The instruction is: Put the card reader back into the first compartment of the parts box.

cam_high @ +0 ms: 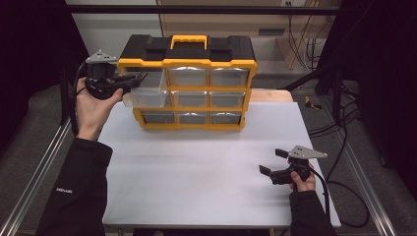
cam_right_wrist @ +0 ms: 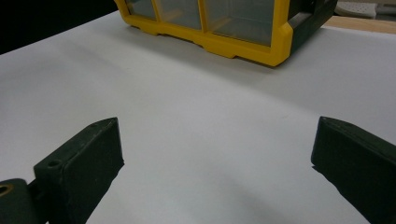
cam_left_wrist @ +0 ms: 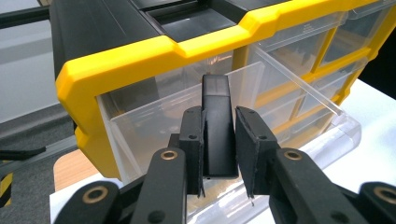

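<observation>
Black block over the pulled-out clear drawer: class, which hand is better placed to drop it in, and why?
Left. The left gripper is shut on the black block right above the open drawer of the yellow organizer. The right gripper is open, low over the table, far from it.

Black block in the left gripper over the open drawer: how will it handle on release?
The black block looks rigid and flat-sided, so the left gripper probably holds it firmly. Released upright into the clear drawer, it seems tall and narrow, likely to tip over.
</observation>
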